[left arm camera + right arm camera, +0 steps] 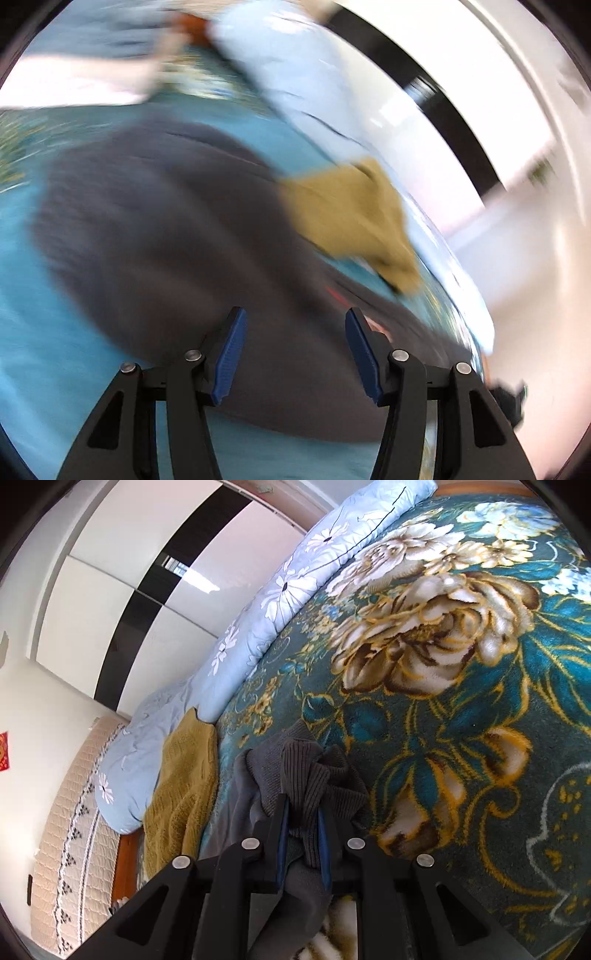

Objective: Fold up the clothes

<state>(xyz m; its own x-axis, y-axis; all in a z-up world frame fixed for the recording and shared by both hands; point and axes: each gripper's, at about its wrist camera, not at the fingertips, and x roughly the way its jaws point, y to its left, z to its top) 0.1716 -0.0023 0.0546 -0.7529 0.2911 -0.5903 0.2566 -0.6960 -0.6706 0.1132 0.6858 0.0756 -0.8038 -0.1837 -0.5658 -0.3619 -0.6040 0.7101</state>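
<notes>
A dark grey garment (166, 229) lies spread on the teal floral blanket (22, 280); the left wrist view is blurred by motion. My left gripper (293, 332) is open and empty just above the garment's near edge. In the right wrist view my right gripper (303, 823) is shut on a bunched ribbed part of the grey garment (306, 771), with cloth hanging between and below the fingers. A mustard knitted garment (184, 790) lies just left of it and shows in the left wrist view (351, 214) beyond the grey one.
A light blue flowered quilt (258, 616) runs along the bed's far side, also in the left wrist view (288, 74). The teal floral blanket (461, 664) covers the bed. A white wardrobe with a black stripe (155, 590) stands behind. A beige quilted mattress edge (74, 830) is at lower left.
</notes>
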